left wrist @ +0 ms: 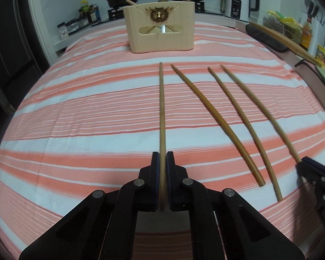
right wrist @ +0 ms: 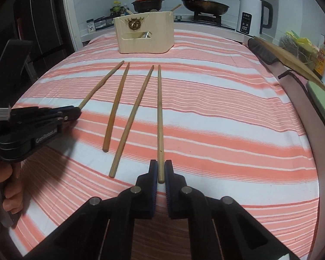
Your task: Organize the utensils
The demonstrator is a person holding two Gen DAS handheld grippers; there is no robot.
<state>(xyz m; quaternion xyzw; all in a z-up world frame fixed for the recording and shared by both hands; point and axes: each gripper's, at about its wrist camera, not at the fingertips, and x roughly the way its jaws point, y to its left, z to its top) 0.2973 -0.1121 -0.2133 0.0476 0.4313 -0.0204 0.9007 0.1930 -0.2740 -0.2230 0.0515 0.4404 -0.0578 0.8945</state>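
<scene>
Four chopsticks lined up before a cream utensil holder [left wrist: 161, 29]

Left gripper [left wrist: 162, 169] pinches the leftmost chopstick [left wrist: 161, 117]; right gripper [right wrist: 160, 173] fingers straddle the rightmost chopstick [right wrist: 159, 119], slightly apart, on striped cloth [right wrist: 227, 130].

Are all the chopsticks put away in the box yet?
Not yet. The beige holder box already has a few chopsticks poking out. The left hand-held gripper is shut on the leftmost chopstick, and the right hand-held gripper is around the rightmost chopstick. Two middle chopsticks lie on the striped cloth.
</scene>
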